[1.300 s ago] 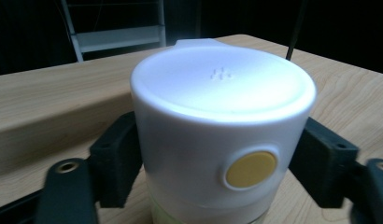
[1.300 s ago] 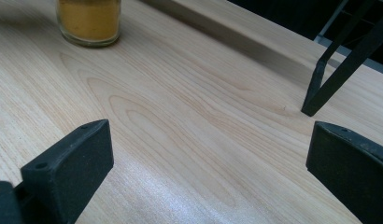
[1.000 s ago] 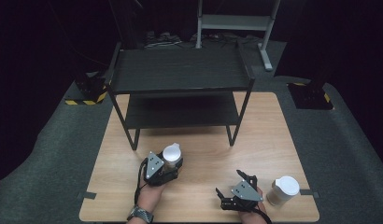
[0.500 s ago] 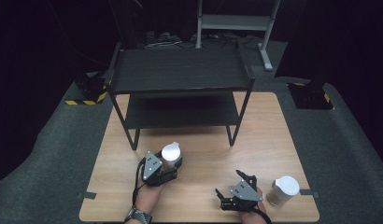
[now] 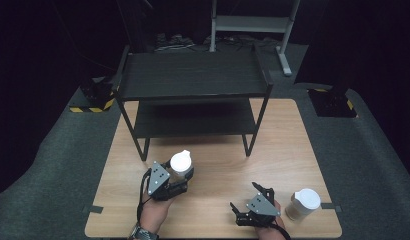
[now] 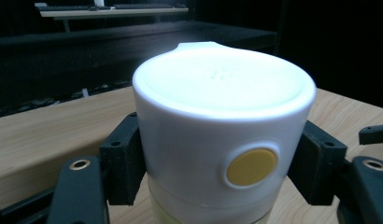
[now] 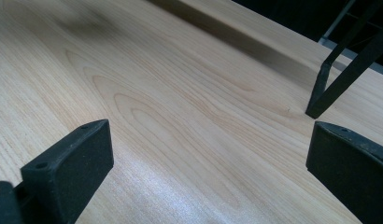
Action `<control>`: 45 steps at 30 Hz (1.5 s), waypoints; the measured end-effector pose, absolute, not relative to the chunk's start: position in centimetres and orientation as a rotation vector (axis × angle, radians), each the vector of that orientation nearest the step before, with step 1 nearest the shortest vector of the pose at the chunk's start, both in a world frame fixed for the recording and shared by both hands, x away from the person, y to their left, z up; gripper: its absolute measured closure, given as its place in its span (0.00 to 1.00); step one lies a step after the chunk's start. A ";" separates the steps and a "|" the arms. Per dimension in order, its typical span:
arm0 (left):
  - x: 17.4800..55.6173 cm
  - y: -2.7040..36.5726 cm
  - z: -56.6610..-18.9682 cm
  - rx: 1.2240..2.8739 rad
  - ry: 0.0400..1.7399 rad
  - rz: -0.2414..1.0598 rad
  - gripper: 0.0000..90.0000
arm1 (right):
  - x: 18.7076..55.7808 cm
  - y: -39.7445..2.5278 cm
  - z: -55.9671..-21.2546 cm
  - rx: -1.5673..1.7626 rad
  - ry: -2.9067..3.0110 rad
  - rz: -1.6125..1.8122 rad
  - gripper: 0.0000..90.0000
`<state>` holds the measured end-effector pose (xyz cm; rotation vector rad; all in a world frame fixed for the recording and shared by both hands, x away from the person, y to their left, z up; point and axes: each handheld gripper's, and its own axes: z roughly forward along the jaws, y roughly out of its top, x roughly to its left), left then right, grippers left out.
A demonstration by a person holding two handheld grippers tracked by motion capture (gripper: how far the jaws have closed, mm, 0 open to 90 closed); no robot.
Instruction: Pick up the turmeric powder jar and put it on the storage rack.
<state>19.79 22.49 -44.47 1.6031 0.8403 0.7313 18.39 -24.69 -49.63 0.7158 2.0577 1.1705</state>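
A cup with a white lid (image 5: 181,162) stands out in front of the shelf's left legs, with my left gripper (image 5: 179,174) shut on it. In the left gripper view the lid (image 6: 222,102) has a yellow dot, and the black pads (image 6: 124,158) press both of its sides. I cannot tell whether the cup rests on the table. A second white-lidded cup (image 5: 303,204) stands near the table's front right corner. Just left of it my right gripper (image 5: 244,197) is open over bare wood, with nothing between its pads (image 7: 73,163).
A black two-tier shelf rack (image 5: 193,75) takes up the back half of the wooden table (image 5: 288,150). One of its legs (image 7: 339,70) shows ahead of my right gripper. Dark carpet surrounds the table, and a grey stand (image 5: 253,22) is behind it.
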 end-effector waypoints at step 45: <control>18.8 24.0 -35.8 1.486 0.756 0.811 0.34 | 18.5 -24.8 -49.6 0.713 2.064 1.177 0.00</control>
